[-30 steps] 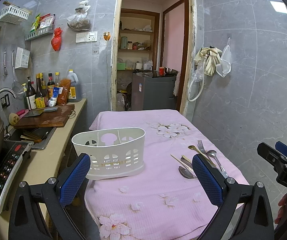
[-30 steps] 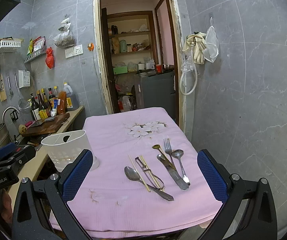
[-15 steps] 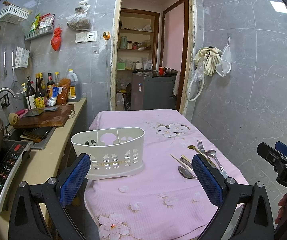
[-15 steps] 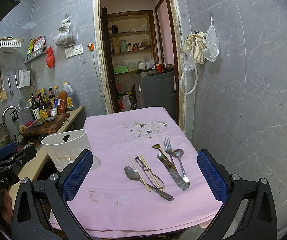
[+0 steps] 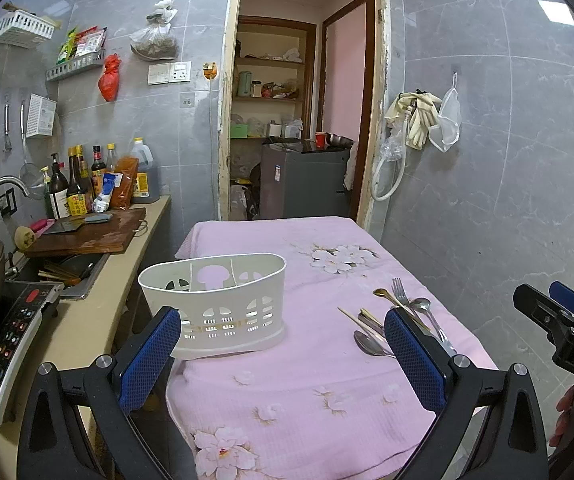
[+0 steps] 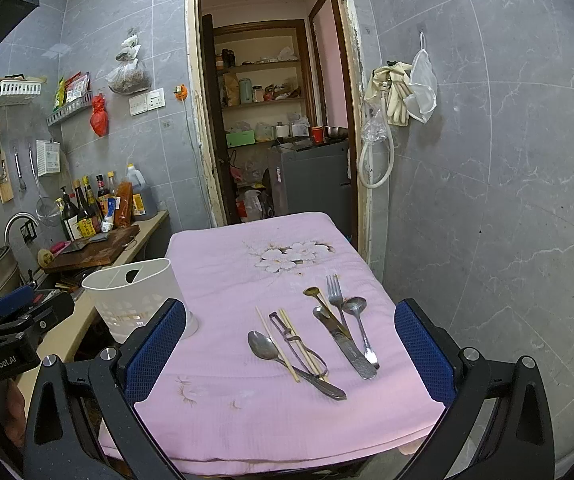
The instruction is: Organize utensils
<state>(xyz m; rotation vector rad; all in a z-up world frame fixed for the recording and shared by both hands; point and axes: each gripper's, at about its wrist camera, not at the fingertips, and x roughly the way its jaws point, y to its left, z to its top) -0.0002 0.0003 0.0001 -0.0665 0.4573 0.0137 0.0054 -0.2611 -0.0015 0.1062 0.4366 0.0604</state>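
A soft pink cloth with printed flowers is covering the table. The white caddy is looking like smooth plastic with holes. The spoon, fork and knife are shining like metal, and the chopsticks are looking like pale wood. The gripper pads are showing rough blue rubber. The wall tiles are shining grey and glossy.

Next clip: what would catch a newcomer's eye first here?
The pink floral tablecloth dominates both views. Near its right edge lies a loose cluster of utensils: spoons, a fork, a knife, chopsticks. An empty white caddy stands at the table's left edge, by the counter.
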